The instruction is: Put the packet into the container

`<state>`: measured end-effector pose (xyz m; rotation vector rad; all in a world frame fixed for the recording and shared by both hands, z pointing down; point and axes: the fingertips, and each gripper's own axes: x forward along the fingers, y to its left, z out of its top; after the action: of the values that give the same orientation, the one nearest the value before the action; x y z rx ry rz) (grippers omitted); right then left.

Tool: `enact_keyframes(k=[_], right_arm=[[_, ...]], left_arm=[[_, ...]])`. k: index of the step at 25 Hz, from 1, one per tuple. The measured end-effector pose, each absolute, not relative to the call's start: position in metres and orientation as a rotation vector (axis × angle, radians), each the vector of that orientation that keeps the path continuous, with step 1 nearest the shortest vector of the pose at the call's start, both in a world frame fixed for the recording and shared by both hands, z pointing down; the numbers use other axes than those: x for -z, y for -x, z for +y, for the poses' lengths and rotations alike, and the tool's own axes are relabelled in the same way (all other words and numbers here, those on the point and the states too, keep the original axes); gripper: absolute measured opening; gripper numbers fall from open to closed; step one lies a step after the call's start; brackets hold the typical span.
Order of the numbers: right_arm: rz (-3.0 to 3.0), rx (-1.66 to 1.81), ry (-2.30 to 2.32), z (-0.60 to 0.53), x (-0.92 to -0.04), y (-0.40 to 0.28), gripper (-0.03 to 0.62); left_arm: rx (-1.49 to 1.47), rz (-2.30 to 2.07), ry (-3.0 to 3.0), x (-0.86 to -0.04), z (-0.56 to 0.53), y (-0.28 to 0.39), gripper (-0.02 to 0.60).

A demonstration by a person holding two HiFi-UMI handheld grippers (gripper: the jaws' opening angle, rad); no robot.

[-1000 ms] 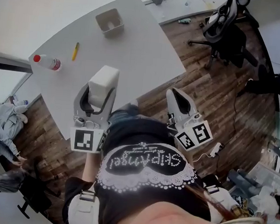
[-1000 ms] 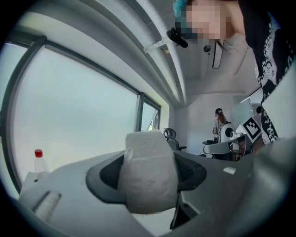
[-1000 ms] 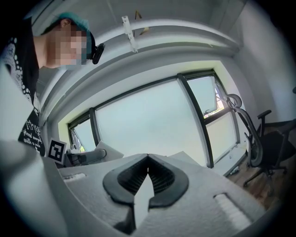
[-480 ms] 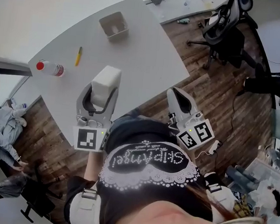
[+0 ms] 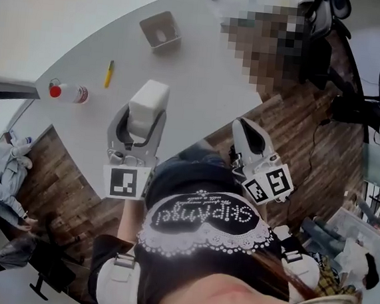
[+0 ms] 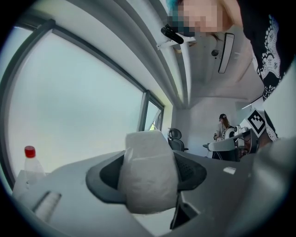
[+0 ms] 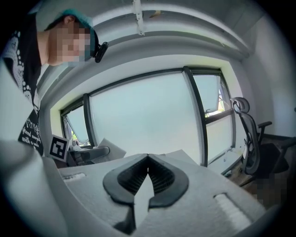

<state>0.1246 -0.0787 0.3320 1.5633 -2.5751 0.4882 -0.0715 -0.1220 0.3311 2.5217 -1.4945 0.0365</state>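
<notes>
The right gripper (image 5: 248,137) is nearest, off the table edge and over the wooden floor. Its jaws are pressed together at the tips and hold nothing, so it does not help at this moment.

The left gripper (image 5: 141,124) pinches the packet (image 6: 148,176) between its dark pads, above the near part of the table (image 5: 203,82). The packet is well apart from the container (image 5: 160,31), which stands at the far side.

I think the first danger is the grip itself. The packet looks soft, so a strong squeeze can deform it, and a weak one can let it slide out during the long carry. The pen (image 5: 108,73) and the bottle (image 5: 67,92) lie to the left of the path; a swing to that side could knock the bottle. At the end, the container's mouth seems not much wider than the packet. A tilted packet may catch the rim, and the container, probably light and held by nothing, may slide or tip.

The packet is white and block-shaped with rounded edges, and its surface is matte and slightly fibrous, like paper or tissue wrap. The pads are black and ribbed; the gripper bodies are smooth grey plastic. The table is plain matte grey. The pen is thin and yellow, and the bottle is clear with a red cap. The container is a small grey open box with thin walls.
</notes>
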Motion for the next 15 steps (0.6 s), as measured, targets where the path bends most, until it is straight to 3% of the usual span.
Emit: enact_keyframes(k=[15], right_arm=[[-2.6,-0.536,-1.492,-0.104,-0.348,-0.132,0.0]], left_arm=[[-0.13,-1.562,-2.438,-0.352,-0.115,0.059,0.278]])
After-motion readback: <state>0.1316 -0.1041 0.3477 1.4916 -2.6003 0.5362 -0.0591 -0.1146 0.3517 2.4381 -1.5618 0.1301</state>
